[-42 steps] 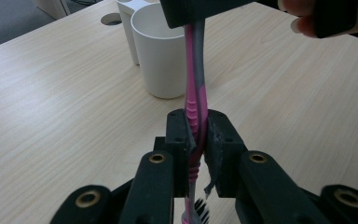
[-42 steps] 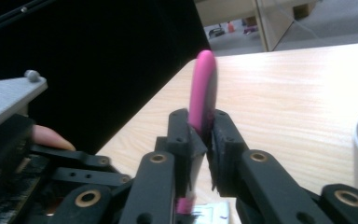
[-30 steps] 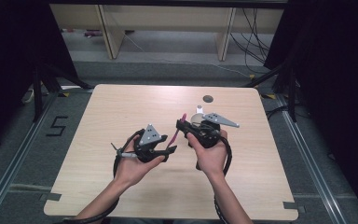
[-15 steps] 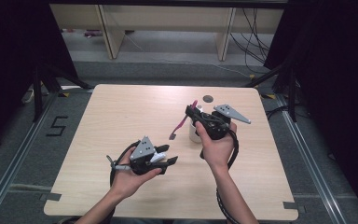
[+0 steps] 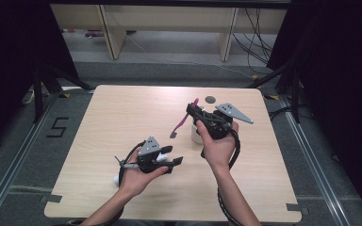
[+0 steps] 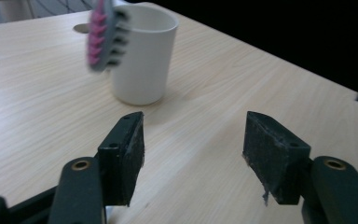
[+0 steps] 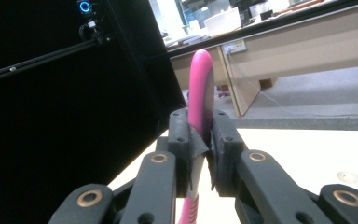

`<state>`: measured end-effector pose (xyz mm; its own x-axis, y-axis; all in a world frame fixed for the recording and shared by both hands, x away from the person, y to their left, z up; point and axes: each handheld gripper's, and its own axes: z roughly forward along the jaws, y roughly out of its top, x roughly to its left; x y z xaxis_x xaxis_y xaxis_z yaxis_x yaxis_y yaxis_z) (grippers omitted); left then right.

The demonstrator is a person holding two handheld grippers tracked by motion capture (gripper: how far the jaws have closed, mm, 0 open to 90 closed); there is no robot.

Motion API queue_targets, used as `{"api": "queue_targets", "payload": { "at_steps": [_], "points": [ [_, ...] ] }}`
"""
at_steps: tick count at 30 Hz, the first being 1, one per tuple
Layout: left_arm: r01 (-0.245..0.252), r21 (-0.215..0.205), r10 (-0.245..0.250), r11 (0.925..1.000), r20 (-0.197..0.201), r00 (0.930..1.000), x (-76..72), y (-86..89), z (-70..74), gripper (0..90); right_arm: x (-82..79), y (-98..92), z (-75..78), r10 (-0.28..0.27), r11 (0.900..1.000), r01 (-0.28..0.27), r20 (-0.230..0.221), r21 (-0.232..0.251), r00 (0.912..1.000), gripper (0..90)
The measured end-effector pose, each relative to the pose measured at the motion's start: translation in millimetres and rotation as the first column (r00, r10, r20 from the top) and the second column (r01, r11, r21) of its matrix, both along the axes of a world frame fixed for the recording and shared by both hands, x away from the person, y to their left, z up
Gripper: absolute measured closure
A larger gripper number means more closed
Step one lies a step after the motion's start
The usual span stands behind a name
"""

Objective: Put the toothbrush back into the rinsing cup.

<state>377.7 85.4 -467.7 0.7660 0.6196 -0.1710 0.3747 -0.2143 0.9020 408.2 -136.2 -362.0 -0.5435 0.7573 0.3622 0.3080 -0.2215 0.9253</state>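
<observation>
Bench (image 5: 122, 117): light wood-grain top; a small dark round mark (image 5: 210, 99) lies near the far edge.
Left hand-held gripper (image 5: 169, 156): held low over the near-left part of the bench; jaws spread wide with nothing between them, bare bench visible through the gap in the left gripper view.
Right hand-held gripper (image 5: 192, 109): raised above the centre-right of the bench; jaws closed tight on the pink handle.
Toothbrush (image 5: 183, 120): pink handle clamped in the right hand-held gripper, bristle head hanging down and left, clear of the bench.
Cup (image 6: 142, 51): white, upright on the bench, just below the right hand-held gripper; toothbrush head is beside its rim.
</observation>
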Motion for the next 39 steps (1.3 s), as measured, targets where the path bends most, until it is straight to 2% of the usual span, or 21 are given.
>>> {"api": "queue_targets", "payload": {
  "at_steps": [1,3,5,7,8,11,15,16,20,26,32,39],
  "points": [
    [-0.011,0.004,0.011,0.9999,0.0,0.9999,0.7,1.1,-0.4,37.3,-0.1,-0.6,0.7,0.006,1.0,-0.006,0.01,0.002,0.9999,81.0],
    [-0.036,0.007,0.036,0.9993,0.012,0.9993,3.3,5.0,-0.8,35.9,-1.2,-0.8,2.4,0.007,1.0,-0.007,-0.008,0.006,0.9999,81.0],
    [-0.048,0.006,0.048,0.9988,0.029,0.9985,5.0,6.8,0.7,35.7,-0.8,-0.5,2.4,0.013,1.0,-0.013,0.009,0.011,0.9999,81.0],
    [-0.055,0.014,0.054,0.9984,0.058,0.9968,7.3,7.4,2.8,36.3,-0.8,0.5,2.5,0.017,1.0,-0.018,0.011,0.01,0.9998,81.0],
    [-0.066,0.02,0.064,0.9976,0.086,0.9943,10.2,7.8,4.8,36.7,-1.2,1.2,2.8,0.02,1.0,-0.02,0.01,0.015,0.9998,81.0],
    [-0.074,0.007,0.073,0.9972,0.117,0.9905,16.8,8.8,9.4,38.2,-2.7,3.5,3.4,0.027,1.0,-0.027,0.004,0.014,0.9996,81.0],
    [-0.048,0.009,0.046,0.9988,0.178,0.9829,24.1,8.5,18.2,40.6,-3.1,2.9,4.5,0.027,1.0,-0.027,0.004,0.008,0.9996,81.0],
    [-0.037,0.023,0.032,0.999,0.198,0.9798,25.4,8.1,21.1,41.3,-3.2,2.9,4.7,0.029,1.0,-0.029,0.002,0.01,0.9996,81.0],
    [-0.013,0.03,0.006,0.9995,0.237,0.9716,30.5,5.8,25.7,45.8,-2.8,2.6,5.0,0.038,0.999,-0.038,0.007,0.019,0.9993,81.0],
    [0.013,0.04,-0.022,0.9991,0.241,0.9703,33.7,4.3,25.4,51.8,-3.6,3.7,4.6,0.042,0.999,-0.042,0.0,0.025,0.9991,81.1],
    [0.021,0.041,-0.03,0.9989,0.239,0.9706,37.0,4.8,23.4,55.2,-5.6,4.7,4.7,0.05,0.998,-0.05,-0.011,0.036,0.9987,81.1],
    [0.039,0.038,-0.048,0.9985,0.254,0.9659,37.2,7.7,22.6,70.1,-5.3,3.2,3.8,0.052,0.998,-0.052,-0.004,0.039,0.9986,81.1]
  ]
}}
